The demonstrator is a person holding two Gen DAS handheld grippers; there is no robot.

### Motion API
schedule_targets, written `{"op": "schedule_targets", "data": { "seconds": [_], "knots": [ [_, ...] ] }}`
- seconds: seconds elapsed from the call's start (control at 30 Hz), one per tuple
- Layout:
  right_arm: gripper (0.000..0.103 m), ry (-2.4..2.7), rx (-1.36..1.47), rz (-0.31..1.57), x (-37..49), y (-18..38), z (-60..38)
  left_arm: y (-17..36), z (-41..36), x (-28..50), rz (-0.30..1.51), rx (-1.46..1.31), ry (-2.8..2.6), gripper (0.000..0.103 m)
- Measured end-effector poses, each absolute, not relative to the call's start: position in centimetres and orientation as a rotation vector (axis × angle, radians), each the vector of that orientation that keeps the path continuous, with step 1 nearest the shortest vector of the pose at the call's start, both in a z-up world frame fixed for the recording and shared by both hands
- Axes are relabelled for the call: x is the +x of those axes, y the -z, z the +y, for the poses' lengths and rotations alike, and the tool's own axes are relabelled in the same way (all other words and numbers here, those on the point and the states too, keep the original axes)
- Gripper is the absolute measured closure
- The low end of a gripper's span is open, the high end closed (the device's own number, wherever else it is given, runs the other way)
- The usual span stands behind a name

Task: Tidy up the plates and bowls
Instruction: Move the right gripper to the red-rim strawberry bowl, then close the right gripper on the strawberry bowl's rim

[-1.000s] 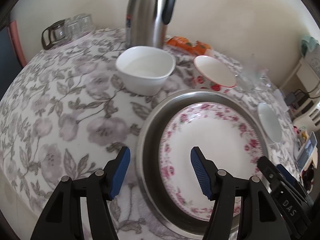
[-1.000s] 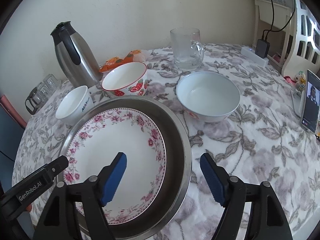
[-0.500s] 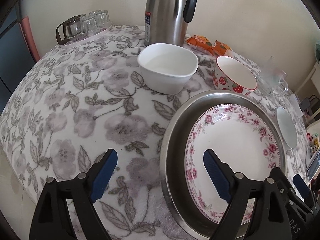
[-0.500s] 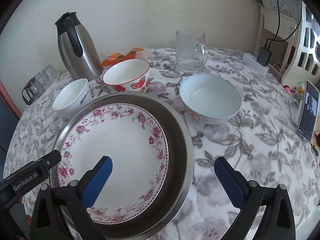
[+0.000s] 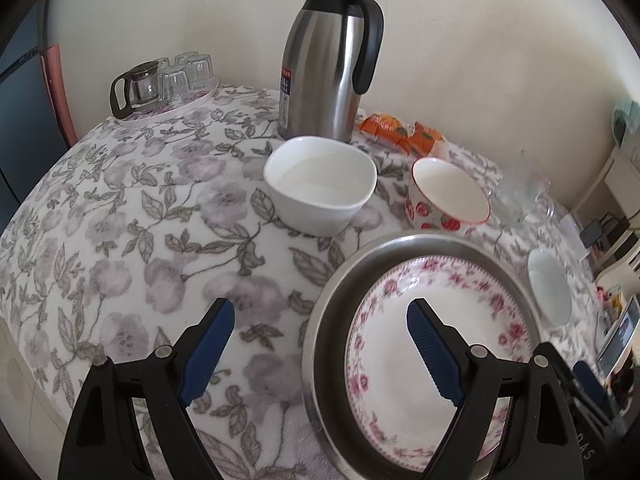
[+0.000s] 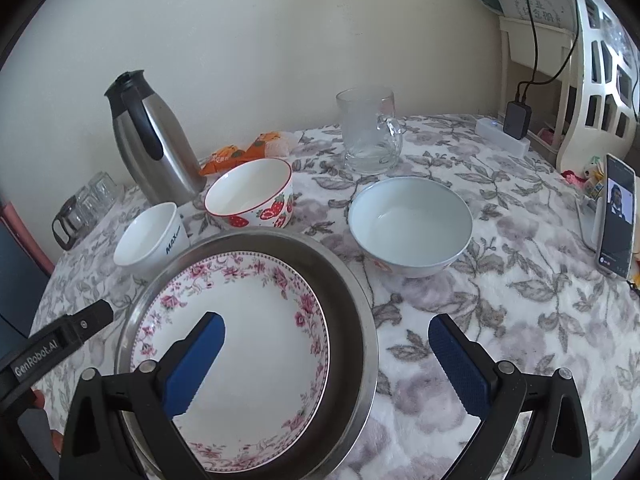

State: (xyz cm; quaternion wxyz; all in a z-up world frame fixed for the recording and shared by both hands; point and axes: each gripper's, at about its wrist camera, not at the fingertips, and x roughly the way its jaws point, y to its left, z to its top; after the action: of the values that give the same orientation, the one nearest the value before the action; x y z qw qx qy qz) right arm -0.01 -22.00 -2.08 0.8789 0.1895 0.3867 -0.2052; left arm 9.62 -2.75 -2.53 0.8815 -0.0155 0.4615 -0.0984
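Observation:
A floral plate (image 6: 248, 344) lies inside a steel plate (image 6: 352, 304) on the table; both show in the left wrist view too, the floral plate (image 5: 460, 320) inside the steel plate (image 5: 332, 292). Behind stand a white square bowl (image 5: 320, 184), a strawberry bowl (image 6: 252, 194) and a pale blue bowl (image 6: 410, 226). My left gripper (image 5: 320, 344) is open and empty, raised over the steel plate's left rim. My right gripper (image 6: 326, 360) is open and empty above its right rim.
A steel thermos jug (image 5: 332, 68), a tray of glasses (image 5: 164, 88), orange snack packets (image 5: 400, 132), a glass mug (image 6: 370, 136) and a phone on a stand (image 6: 616, 216) sit around the table. A wall runs behind; a white shelf (image 6: 592, 80) stands right.
Both grippers have opened wider and drawn back and up from the plates. The plates have not moved.

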Motion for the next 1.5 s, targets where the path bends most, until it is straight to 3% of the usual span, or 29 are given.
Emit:
{"op": "schedule_targets", "data": {
  "seconds": [0.3, 0.9, 1.3, 1.4, 1.5],
  "knots": [
    [0.000, 0.458, 0.478, 0.748, 0.2, 2.3, -24.7, 1.0, -3.2, 12.8, 0.951, -0.157, 0.141, 0.014],
    [0.000, 0.471, 0.491, 0.718, 4.6, 0.7, -29.3, -0.4, -10.3, 16.7, 0.871, -0.073, 0.276, 0.014],
    [0.000, 0.417, 0.519, 0.757, 8.4, 1.7, -30.0, 2.0, -11.8, 19.8, 1.009, -0.081, 0.366, 0.014],
    [0.004, 0.401, 0.517, 0.787, 9.9, 1.9, -30.1, 2.0, -12.3, 21.0, 1.023, -0.028, 0.359, 0.014],
    [0.016, 0.378, 0.539, 0.814, 11.4, 2.2, -30.5, 1.6, -12.8, 22.5, 1.038, 0.008, 0.371, 0.015]
  ]
}}
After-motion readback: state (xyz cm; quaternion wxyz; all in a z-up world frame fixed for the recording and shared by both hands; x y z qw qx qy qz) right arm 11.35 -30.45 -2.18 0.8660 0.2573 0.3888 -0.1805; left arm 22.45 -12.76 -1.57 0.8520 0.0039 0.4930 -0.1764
